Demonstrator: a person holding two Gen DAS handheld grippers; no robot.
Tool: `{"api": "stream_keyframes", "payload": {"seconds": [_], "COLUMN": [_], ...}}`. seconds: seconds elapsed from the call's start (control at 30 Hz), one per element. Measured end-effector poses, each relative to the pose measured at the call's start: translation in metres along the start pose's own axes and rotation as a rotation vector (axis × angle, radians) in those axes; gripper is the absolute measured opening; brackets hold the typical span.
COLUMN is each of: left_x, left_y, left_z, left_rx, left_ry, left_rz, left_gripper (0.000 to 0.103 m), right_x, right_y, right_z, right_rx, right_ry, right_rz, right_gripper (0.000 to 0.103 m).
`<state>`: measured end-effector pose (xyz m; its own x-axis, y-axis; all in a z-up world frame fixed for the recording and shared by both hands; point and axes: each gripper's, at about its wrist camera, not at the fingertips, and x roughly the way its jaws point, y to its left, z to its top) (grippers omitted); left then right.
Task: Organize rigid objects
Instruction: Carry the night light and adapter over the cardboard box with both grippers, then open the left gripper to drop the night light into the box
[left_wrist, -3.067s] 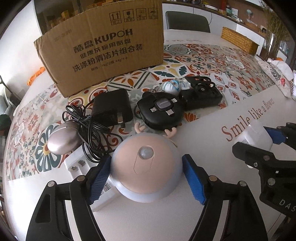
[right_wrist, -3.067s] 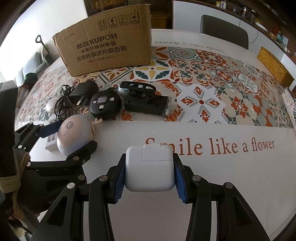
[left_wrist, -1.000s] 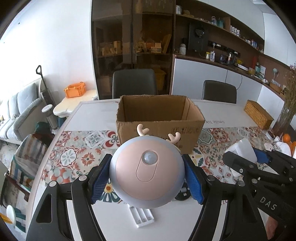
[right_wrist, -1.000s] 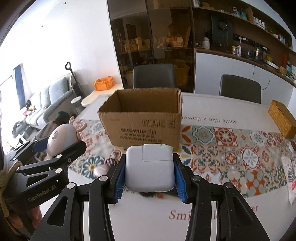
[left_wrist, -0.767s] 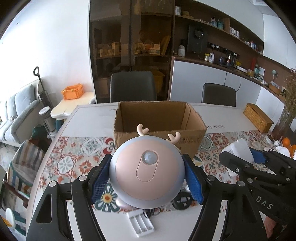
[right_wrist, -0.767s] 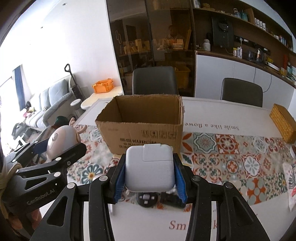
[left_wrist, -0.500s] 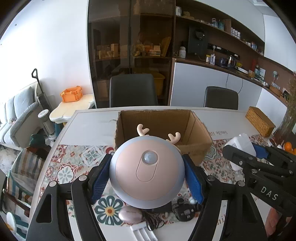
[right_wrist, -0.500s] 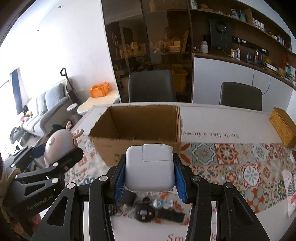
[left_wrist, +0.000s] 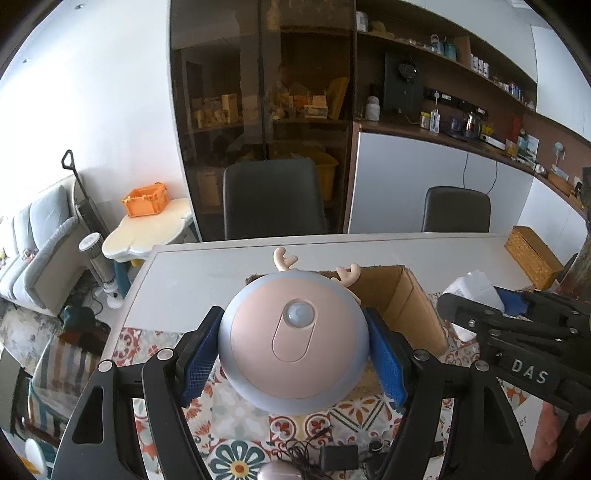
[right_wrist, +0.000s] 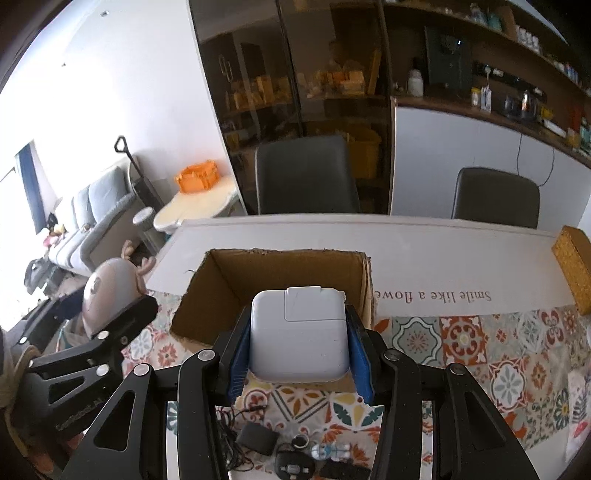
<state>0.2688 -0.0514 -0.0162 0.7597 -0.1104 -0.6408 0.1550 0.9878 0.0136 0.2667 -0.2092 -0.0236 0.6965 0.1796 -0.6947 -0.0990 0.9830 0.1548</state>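
both grippers squeeze things, the left gripper a round deer light and the right gripper a white charger, and letting go too soon could miss the cardboard box.

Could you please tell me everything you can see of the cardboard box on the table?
The cardboard box is plain brown corrugated card, open at the top with rough-cut edges and no flaps showing. It stands upright on the table, partly on the patterned cloth. What shows of its inside looks bare. Nothing touches it; the white charger in the right gripper hangs in front of its opening.
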Motion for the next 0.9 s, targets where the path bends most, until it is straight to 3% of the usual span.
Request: {"api": "stream_keyframes", "payload": {"seconds": [0.23,0.4,0.57,0.77,0.9], "left_x": [0.047,0.080,0.112,0.125,0.118], "left_y": [-0.003,-0.004,-0.008,-0.008,-0.008], "left_z": [0.021,0.019,0.011,0.006,0.011], "left_rx": [0.003,0.006,0.021,0.011,0.018], "left_ry": [0.138,0.257,0.368,0.419,0.393], "left_rz": [-0.033,-0.052,-0.024,-0.009,0.010], "left_gripper": [0.074,0.074,0.074,0.074,0.076], "right_x": [0.034,0.065,0.091,0.107,0.108], "right_y": [-0.006,-0.011,-0.018,-0.026,-0.026], "right_z": [0.025,0.028,0.029,0.024,0.023], "right_rx": [-0.003,-0.001,0.008,0.008,0.014], "right_ry": [0.107,0.205,0.276,0.320,0.327], "right_rz": [0.010,0.006,-0.010,-0.020,-0.013], "right_gripper": [0.046,0.046,0.046,0.046,0.046]}}
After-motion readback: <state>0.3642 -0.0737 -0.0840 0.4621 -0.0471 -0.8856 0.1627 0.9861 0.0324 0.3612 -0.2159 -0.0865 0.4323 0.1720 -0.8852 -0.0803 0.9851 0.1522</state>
